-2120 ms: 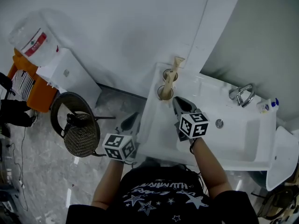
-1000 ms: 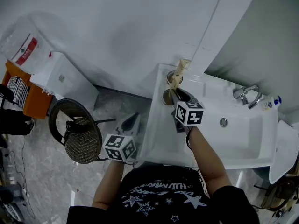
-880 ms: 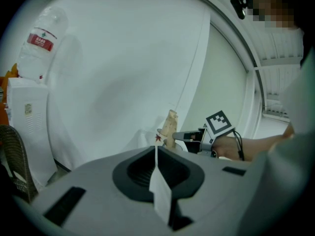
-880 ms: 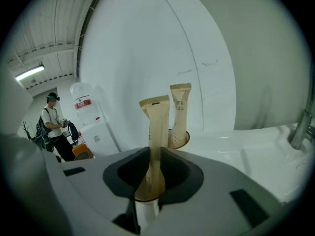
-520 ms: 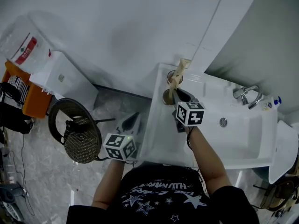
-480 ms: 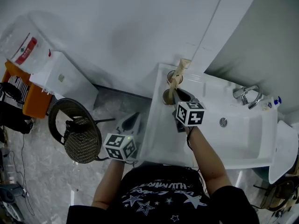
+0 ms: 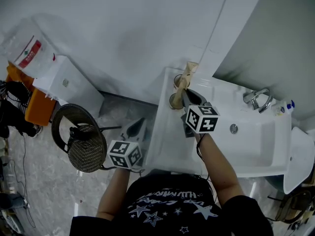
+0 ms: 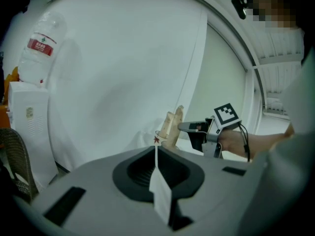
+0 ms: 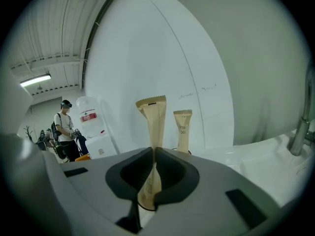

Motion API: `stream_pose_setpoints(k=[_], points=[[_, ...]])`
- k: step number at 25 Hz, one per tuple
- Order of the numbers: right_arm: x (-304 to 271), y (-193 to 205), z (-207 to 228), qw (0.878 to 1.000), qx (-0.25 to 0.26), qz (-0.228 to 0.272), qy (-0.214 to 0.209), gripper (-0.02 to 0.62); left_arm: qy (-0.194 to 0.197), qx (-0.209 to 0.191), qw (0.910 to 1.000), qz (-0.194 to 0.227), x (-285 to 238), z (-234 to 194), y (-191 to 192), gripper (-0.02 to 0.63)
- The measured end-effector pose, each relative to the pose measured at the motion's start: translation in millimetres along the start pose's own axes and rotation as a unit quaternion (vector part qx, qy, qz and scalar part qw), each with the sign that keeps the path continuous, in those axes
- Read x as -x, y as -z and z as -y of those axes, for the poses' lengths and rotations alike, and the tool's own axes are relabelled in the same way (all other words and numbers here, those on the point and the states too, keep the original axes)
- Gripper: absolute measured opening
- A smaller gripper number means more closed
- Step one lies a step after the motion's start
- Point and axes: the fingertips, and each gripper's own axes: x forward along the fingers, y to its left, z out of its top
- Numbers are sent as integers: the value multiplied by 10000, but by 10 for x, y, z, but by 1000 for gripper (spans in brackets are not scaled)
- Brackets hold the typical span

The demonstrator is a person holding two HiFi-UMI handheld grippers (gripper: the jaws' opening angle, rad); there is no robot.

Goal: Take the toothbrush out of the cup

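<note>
Paper-wrapped toothbrush (image 9: pixel 153 119) pinched in the right gripper (image 9: pixel 153 151), its foot inside the cup (image 7: pixel 172 101).
Nearest, the left gripper (image 8: pixel 156 154) hangs beside the washbasin (image 7: pixel 246 146) with its jaws together and empty. The right jaws have just been closing on the wrapper. A second toothbrush (image 9: pixel 183 132) stands just behind, with the faucet (image 7: pixel 256 100) to the right.

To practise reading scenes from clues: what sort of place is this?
Probably a washroom corner: a white basin with a tap, and wrapped toothbrushes standing in cups on its rim.

White sink (image 7: pixel 170 144), faucet (image 7: pixel 256 100), round chair (image 7: pixel 86 146)
</note>
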Motion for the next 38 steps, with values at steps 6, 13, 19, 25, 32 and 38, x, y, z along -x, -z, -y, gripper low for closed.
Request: stream_pose_setpoints(k=[6,13,19,25,32,38], points=[[197,-266,-84,9989,-81,416,-178,34,-57,-73,9999,78,92,86,-42,28],[453,-208,-191,9973,-384,427,-454,34,-141,-114,9998,118,233,224,2,28],[706,107,-296,9962,-551,198,-647,32,-206,-87,9997,85,371,387,153,28],[868,474,-406,9946,-633,-166,-806,32,-238,-77,9997,15,432,516,289,28],[994,788,-512,9904,-916,-483,-918,32,-240,-59,9997,-68,490,609,399,28],[1023,1097,-583,9863,-1092,-783,-954,32,-275,-36,9995,-169,529,598,522,28]])
